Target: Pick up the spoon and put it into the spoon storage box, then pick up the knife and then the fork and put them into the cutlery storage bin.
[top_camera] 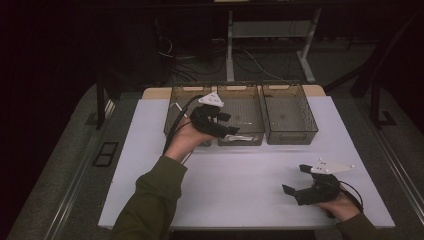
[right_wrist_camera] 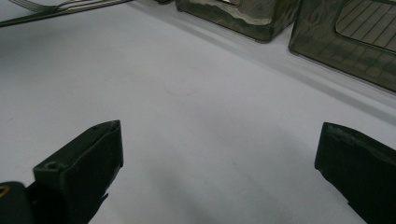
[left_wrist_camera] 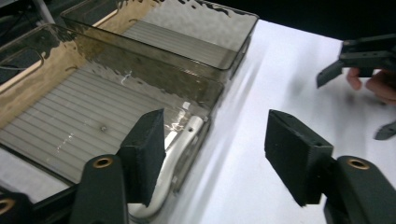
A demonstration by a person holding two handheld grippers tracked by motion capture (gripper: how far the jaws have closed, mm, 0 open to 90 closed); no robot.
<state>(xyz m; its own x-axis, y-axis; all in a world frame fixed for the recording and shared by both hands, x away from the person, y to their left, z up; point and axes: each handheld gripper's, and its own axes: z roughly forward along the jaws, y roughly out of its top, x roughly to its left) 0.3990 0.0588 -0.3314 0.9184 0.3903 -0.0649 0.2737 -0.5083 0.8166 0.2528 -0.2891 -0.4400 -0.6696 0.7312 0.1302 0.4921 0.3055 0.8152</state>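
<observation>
The left hand-held gripper hung with jaws parted and empty over the middle bin, a spoon lying against that bin's near wall — release apparently done — while the right hand-held gripper, wide and empty, waited near the surface's front edge; next, likely fetching the fork.

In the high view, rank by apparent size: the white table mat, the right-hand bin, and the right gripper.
1. White table mat
2. Right-hand bin
3. Right gripper; it sits nearer the camera, yet looks smallest.

beyond the white table, a white desk frame stood on dim grey floor, cables trailing beneath it in darkness.
</observation>
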